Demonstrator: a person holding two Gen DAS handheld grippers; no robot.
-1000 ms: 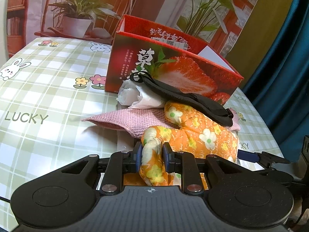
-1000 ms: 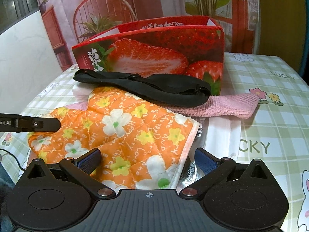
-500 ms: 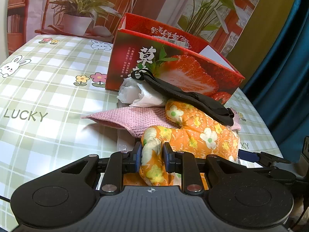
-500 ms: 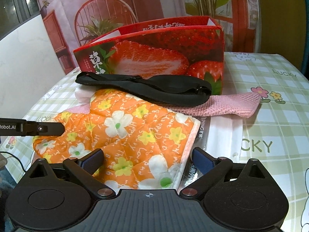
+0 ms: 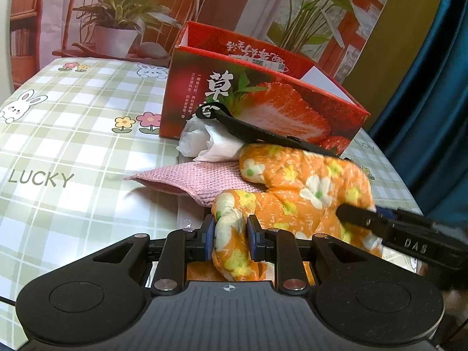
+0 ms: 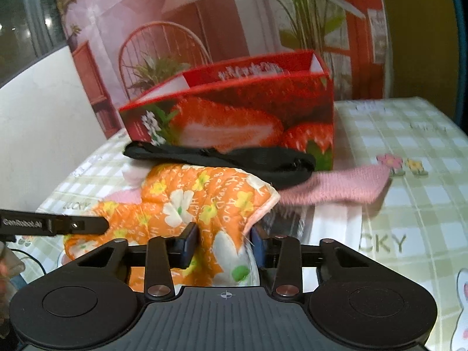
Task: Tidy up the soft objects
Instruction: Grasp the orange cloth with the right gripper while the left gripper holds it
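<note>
Left gripper point(image 5: 229, 241): fingers narrow, clamped on the thumb end of the orange floral mitt point(image 5: 304, 193). Cloth bulges between the blue pads point(image 5: 208, 241).

Right gripper point(image 6: 224, 244): fingers drawn in around the cuff edge of the mitt point(image 6: 201, 201). Left pad touches the fabric; the right pad sits against the pale cuff trim. The view is motion-blurred, so how firmly it grips cannot be told, but fabric fills the gap between the pads.

In the left wrist view, the right gripper's finger point(image 5: 368, 219) lies across the mitt's far side. In the right wrist view, the left gripper's finger point(image 6: 55, 224) lies at the mitt's left edge.

Mitt position: on the table point(image 5: 73, 152), in front of the strawberry box point(image 5: 263, 111), held at both ends. Its upper part overlaps the pink cloth point(image 5: 199, 180).

Black strap point(image 5: 263, 133) lies across the back of the pile, touching the mitt's top edge and just in front of the box wall. In the right wrist view the strap point(image 6: 234, 158) runs the width of the box front point(image 6: 234, 117).

White tissue wad point(image 5: 207, 143) sits under the strap's left end, beside the pink cloth.

Pink cloth point(image 6: 345, 188) sticks out to the right from beneath the strap and mitt, flat on the checked tablecloth.

A white and clear packet point(image 6: 336, 228) lies under the pink cloth, just right of the right gripper's pad.

Box is open at the top, upright.
</note>
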